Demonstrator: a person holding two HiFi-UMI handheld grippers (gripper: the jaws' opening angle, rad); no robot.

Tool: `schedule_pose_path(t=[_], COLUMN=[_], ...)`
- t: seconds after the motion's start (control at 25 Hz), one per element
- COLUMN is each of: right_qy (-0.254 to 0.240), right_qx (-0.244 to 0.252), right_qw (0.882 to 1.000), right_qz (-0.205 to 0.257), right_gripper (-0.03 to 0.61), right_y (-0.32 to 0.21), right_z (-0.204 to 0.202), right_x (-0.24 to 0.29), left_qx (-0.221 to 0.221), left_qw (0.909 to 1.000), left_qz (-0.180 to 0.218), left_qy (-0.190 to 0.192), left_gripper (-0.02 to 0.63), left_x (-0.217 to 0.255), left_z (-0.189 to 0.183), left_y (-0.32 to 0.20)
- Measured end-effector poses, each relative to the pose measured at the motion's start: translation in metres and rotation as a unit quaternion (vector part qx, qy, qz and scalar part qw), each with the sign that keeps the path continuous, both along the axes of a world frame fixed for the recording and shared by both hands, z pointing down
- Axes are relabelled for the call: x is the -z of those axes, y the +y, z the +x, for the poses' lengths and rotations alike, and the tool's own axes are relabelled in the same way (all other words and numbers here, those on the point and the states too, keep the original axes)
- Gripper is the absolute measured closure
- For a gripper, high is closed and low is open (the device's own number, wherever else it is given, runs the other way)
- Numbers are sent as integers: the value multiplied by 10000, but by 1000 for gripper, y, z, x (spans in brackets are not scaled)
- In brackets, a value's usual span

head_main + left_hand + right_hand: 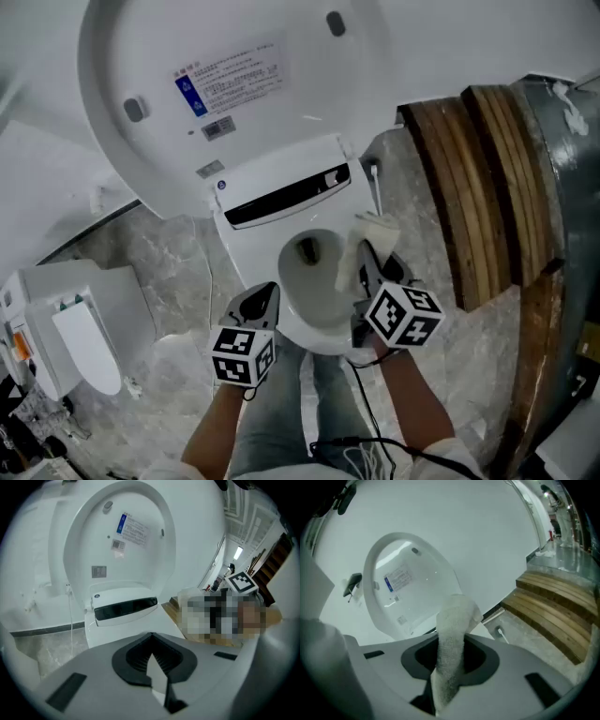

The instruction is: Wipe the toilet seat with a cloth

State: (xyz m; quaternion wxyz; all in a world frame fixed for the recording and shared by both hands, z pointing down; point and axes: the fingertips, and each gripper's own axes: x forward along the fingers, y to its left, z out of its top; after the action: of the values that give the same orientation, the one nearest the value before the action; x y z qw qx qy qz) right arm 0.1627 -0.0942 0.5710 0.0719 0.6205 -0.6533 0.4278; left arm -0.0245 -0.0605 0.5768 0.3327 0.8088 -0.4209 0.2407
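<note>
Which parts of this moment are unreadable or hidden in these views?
Label print: too small, every view.
Bowl sides: head view, behind left gripper and right gripper.
Cloth lower end: right gripper view, sunk between the jaws.
Area right of toilet: left gripper view, mosaic patch.

The white terry cloth (451, 634) in my right gripper (367, 258) is matt and nubbly, its loops plainly rough. Both grippers have smooth, matt grey plastic shells. My left gripper (151, 644) shows black ribbed pads (136, 658) that look rubbery. The raised white oval toilet lid (234, 122) is glossy hard plastic and bears flat printed labels (230, 80) that look like paper. The white toilet seat unit (281, 173) is smooth, with a shiny black strip (286, 197). The white toilet bowl (314, 286) looks glazed. The grey veined stone floor (169, 253) is polished. The brown slatted wooden platform (478, 178) is matt and shows its grain.
</note>
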Motion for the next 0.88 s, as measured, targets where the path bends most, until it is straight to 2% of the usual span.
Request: schedule_pose_path(t=[0.2,0.44,0.6,0.88], right_qy=[-68,-215,-380,-514], right_qx=[6,250,300,533], right_qw=[9997,9990,9983,9972], right_qz=[217,311,320,68], right_gripper=[494,494,494,494], right_y=[65,113,145,204], right_z=[18,21,10,-13], right_x=[86,136,160,168], left_qx=[232,633,738,909], left_qw=[9995,9966,9956,9949], left_qz=[168,358,283,305], left_qy=[112,378,503,306], left_gripper=[601,601,601,601], left_x=[75,150,177,196], left_z=[22,33,41,30], left_y=[39,67,102,155])
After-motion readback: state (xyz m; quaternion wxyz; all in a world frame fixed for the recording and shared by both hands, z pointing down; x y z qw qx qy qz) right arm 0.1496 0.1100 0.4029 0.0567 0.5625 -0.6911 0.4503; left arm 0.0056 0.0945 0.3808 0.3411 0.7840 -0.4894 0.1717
